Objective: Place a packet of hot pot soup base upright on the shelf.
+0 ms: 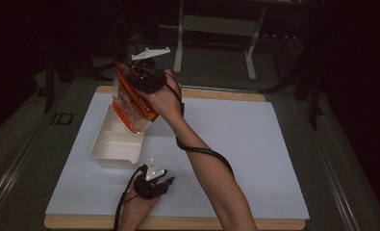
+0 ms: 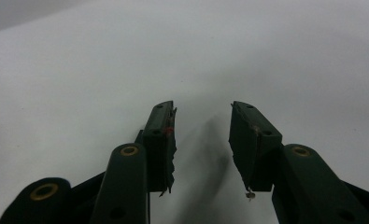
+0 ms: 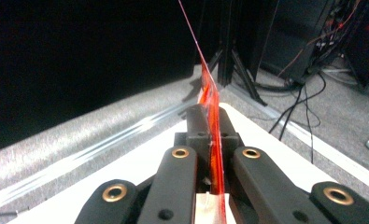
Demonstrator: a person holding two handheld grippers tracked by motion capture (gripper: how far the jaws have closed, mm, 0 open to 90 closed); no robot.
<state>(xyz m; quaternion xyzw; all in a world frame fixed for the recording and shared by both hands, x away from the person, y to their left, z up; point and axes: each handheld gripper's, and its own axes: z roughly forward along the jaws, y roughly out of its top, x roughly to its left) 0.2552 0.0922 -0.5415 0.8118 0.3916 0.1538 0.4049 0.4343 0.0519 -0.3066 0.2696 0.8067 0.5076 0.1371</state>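
Note:
An orange and red snack bag (image 1: 132, 103) hangs tilted over the far end of a white rectangular tray (image 1: 103, 149) at the left of the table. My right gripper (image 1: 140, 77) is shut on the bag's upper edge, well above the table. In the right gripper view the thin red bag (image 3: 212, 105) stands edge-on, pinched between the two black jaws. My left gripper (image 1: 166, 182) rests low near the front edge, just right of the tray's near corner. It stands open (image 2: 203, 135) over the bare white sheet with nothing between its fingers (image 2: 163, 140).
A large white sheet (image 1: 235, 139) covers the wooden table top. Beyond the far edge stand a white metal frame (image 1: 216, 29) and dark tripod legs (image 3: 229, 60) with cables on grey carpet. A cable winds around the right forearm (image 1: 207, 154).

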